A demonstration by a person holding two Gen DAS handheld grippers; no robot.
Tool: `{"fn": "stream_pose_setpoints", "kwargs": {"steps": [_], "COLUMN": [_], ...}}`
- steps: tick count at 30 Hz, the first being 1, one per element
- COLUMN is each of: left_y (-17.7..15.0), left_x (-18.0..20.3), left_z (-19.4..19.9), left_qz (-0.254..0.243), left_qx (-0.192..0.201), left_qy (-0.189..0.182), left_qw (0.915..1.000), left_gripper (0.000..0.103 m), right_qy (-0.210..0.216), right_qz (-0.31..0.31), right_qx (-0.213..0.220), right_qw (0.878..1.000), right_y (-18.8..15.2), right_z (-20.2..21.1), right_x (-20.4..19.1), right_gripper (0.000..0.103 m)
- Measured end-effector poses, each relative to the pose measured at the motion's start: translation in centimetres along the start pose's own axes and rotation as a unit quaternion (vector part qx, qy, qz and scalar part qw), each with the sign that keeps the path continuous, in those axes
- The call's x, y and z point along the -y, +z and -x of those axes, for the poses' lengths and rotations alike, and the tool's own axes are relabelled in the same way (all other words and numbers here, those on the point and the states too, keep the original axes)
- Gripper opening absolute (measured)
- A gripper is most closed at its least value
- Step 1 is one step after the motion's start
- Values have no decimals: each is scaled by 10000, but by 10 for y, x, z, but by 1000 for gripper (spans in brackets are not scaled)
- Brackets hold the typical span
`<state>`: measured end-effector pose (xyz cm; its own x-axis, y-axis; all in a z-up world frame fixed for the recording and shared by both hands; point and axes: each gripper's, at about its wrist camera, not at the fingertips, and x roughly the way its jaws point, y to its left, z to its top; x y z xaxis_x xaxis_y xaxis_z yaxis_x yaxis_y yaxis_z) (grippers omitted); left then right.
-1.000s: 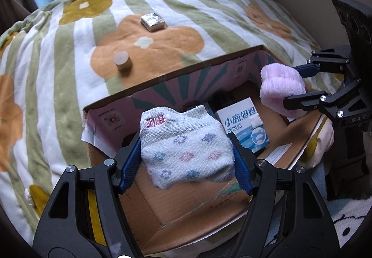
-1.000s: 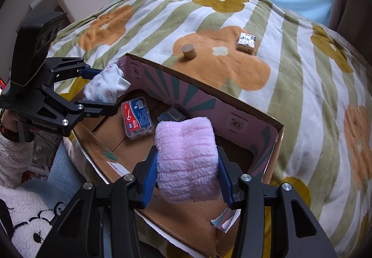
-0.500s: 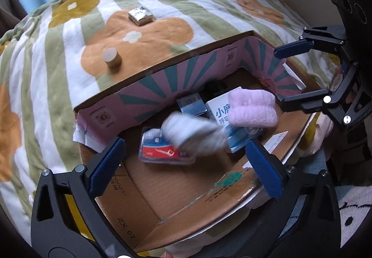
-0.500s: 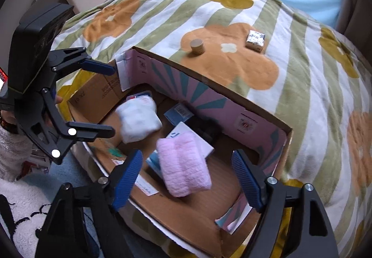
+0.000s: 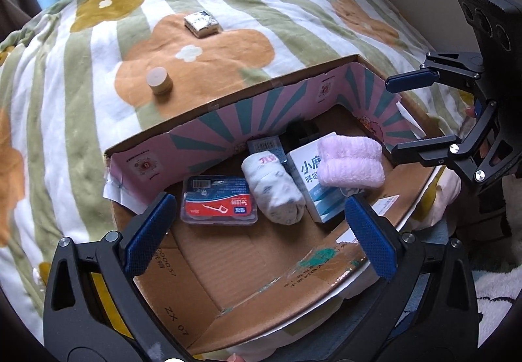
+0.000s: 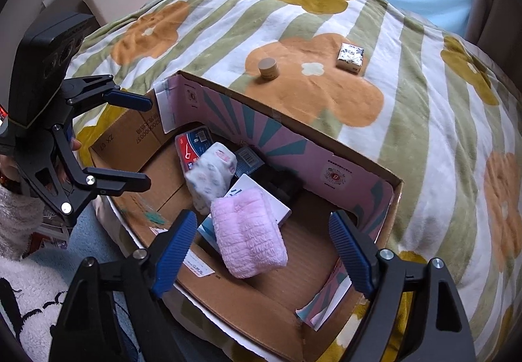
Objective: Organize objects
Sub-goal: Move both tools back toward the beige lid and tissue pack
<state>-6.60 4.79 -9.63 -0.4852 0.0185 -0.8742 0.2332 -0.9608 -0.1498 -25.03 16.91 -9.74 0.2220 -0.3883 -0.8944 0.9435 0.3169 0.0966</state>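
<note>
I see a blanket [image 5: 81, 107] striped in white and sage green, with big orange and mustard flowers that have small white blossoms at their centres. On the orange flower sit a tan cylinder [image 5: 159, 81] with a pale top and, farther off, a small silvery-white block [image 5: 201, 23] with dark print. The cardboard box [image 5: 202, 267] is brown, its far wall pink with teal rays. In it lie a fluffy pale-pink roll [image 5: 350, 163], a white sock bundle [image 5: 277, 190] dotted with pink and blue flowers, a white-and-blue carton [image 5: 310, 185], and a clear case [image 5: 218, 202] with a red and blue label. Both grippers [image 5: 261, 241] [image 6: 264, 251] are black with blue pads.
</note>
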Motion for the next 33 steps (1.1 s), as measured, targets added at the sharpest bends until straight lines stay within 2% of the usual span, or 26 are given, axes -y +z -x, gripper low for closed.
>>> {"fn": "stream_pose_setpoints", "kwargs": {"steps": [10,16,19,26,33], "left_y": [5,19,30,72,123], "left_x": [-9,-20,-27,-50,-91], "left_z": [7,20,28,44,22], "left_qz": [107,160,146,-142,-218], "left_qx": [77,240,316,572,451], "left_qy": [-100,-60,-16,384,562], "left_qw": [9999,9996,9994,9975,9972], "left_gripper": [103,103,103,103,103], "right_qy": [33,-14,-46,-148,-269], "right_qz": [-100,-62,-32,-65,-335], "right_qx": [-26,130,240,522,568], "right_qw": [9999,9999,9997,9985,9975], "right_y": [6,24,39,90,151], "right_z": [-3,8,14,28,14], "right_x": [5,9,12,26,54], "right_gripper": [81,81,81,81,81]}}
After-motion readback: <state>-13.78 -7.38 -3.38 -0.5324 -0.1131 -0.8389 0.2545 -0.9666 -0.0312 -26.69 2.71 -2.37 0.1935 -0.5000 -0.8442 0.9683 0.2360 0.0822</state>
